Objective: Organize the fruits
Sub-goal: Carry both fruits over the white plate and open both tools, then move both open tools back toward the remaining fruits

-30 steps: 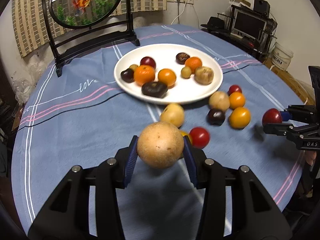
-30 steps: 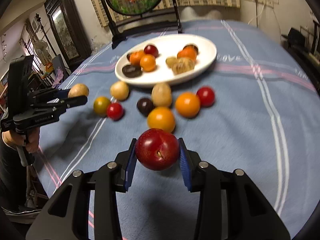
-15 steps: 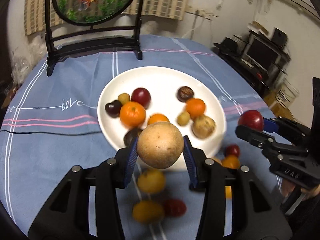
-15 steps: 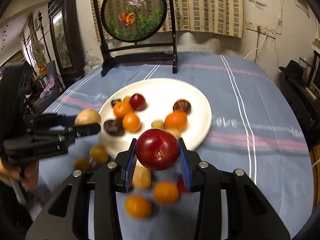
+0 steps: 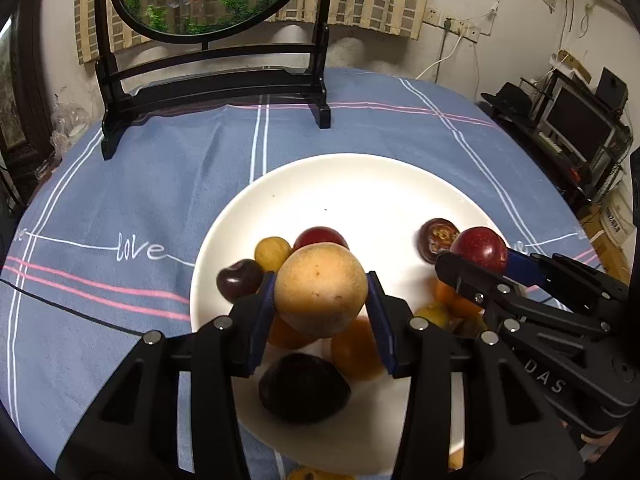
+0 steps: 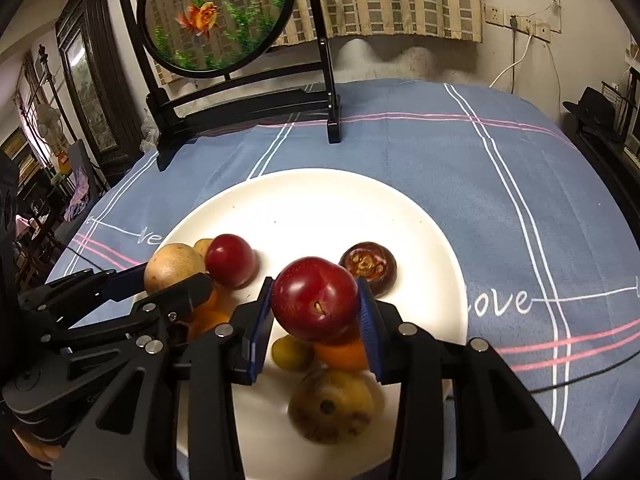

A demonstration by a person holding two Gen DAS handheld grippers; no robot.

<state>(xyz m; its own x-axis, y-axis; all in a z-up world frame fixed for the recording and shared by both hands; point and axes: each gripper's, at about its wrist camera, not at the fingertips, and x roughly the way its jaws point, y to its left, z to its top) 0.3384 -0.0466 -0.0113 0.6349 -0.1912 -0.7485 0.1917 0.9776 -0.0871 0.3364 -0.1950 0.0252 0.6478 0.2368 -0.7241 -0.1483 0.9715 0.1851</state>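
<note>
The tan fruit (image 5: pixel 321 289) held in the left gripper (image 5: pixel 321 300) hides most of an orange (image 5: pixel 280 334) behind it and half of a red plum (image 5: pixel 320 237). The near rim of the white plate (image 5: pixel 360 184) runs under the gripper bodies. In the right wrist view, the held red plum (image 6: pixel 315 297) covers part of another orange (image 6: pixel 345 354), and a brown fruit (image 6: pixel 332 408) below it is blurred. A yellow fruit (image 5: pixel 308 473) is cut off by the bottom edge.
</note>
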